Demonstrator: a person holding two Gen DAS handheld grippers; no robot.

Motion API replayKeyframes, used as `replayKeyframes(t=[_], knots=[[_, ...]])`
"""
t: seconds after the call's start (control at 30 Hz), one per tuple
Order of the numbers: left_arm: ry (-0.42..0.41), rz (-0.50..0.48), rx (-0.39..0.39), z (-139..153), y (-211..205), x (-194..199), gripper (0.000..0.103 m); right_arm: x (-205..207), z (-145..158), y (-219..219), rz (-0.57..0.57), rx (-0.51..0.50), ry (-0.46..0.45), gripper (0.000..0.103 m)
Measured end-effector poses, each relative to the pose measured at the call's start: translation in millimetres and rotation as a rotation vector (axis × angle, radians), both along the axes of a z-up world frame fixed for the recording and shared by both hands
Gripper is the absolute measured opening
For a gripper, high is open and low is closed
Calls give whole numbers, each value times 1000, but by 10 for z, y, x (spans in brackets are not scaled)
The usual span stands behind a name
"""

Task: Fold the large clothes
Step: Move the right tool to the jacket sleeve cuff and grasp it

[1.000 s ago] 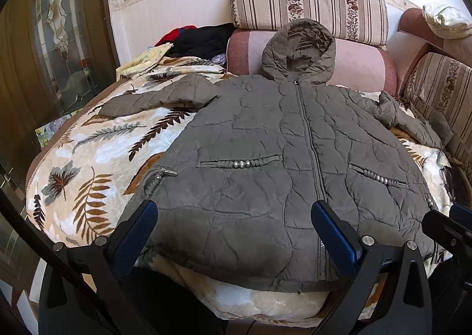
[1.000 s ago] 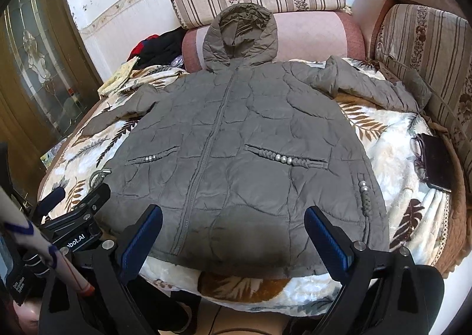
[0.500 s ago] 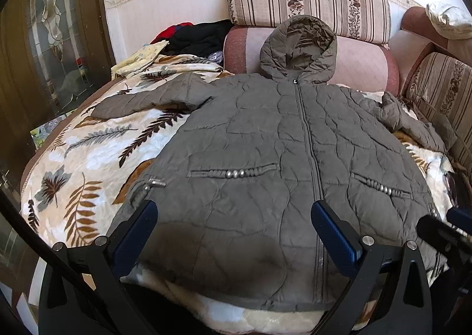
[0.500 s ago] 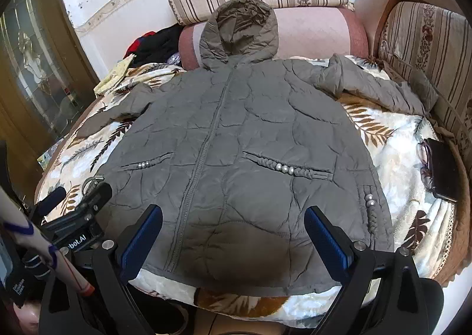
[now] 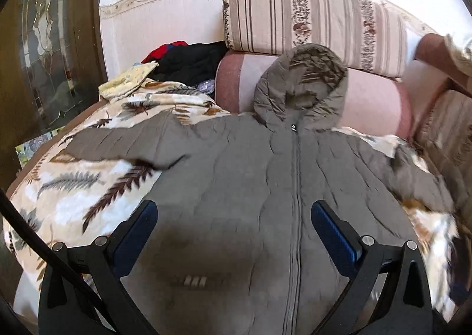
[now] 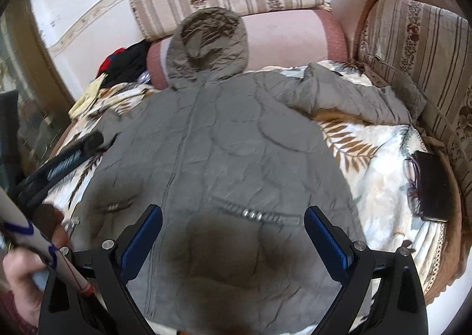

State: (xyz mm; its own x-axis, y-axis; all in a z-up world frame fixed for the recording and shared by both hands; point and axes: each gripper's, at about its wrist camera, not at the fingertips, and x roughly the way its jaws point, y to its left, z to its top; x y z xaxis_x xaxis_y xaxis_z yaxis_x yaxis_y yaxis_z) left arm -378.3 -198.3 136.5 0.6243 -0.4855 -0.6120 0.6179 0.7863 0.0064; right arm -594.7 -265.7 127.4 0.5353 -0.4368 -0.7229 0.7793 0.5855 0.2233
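A grey-olive quilted hooded jacket lies flat, front up and zipped, on a leaf-print blanket; it also shows in the right wrist view. Its hood rests against a pink bolster, and both sleeves spread sideways. My left gripper is open and empty above the jacket's lower left half. My right gripper is open and empty above the right pocket. The left gripper's arm shows at the left of the right wrist view.
Striped cushions and a pink bolster line the back. A pile of black, red and yellow clothes sits back left. A dark case with glasses lies on the blanket at right. A wooden glass door stands left.
Both grippers have moved forward over the jacket, from its hem toward its middle, and stay open. The jacket has not moved.
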Motion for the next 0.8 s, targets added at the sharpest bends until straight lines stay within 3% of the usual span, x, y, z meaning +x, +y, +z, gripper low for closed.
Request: replayKeyframes(t=[0.1,0.17,0.23,0.33,0.47,0.8], knots=[[-34,-2,36,-316,-215,108,103,61,-14,-163,-11,17,12,99],[35,-15,111,-501,-365,225,103,109,-44,-256,-17,9,39,99],[95,-61,93,-510,-439,305,103,172,-83,-397,-28,6,73,99],[27,-76,108,-490,-497,296,103,207,-164,-644,-35,43,77,99],[62,-99,122,-564,-546,329,103,182,-306,-1067,-48,129,87,99],[53,-135,146,-649,-652,259,103,-520,-430,-2086,-276,185,47,97]])
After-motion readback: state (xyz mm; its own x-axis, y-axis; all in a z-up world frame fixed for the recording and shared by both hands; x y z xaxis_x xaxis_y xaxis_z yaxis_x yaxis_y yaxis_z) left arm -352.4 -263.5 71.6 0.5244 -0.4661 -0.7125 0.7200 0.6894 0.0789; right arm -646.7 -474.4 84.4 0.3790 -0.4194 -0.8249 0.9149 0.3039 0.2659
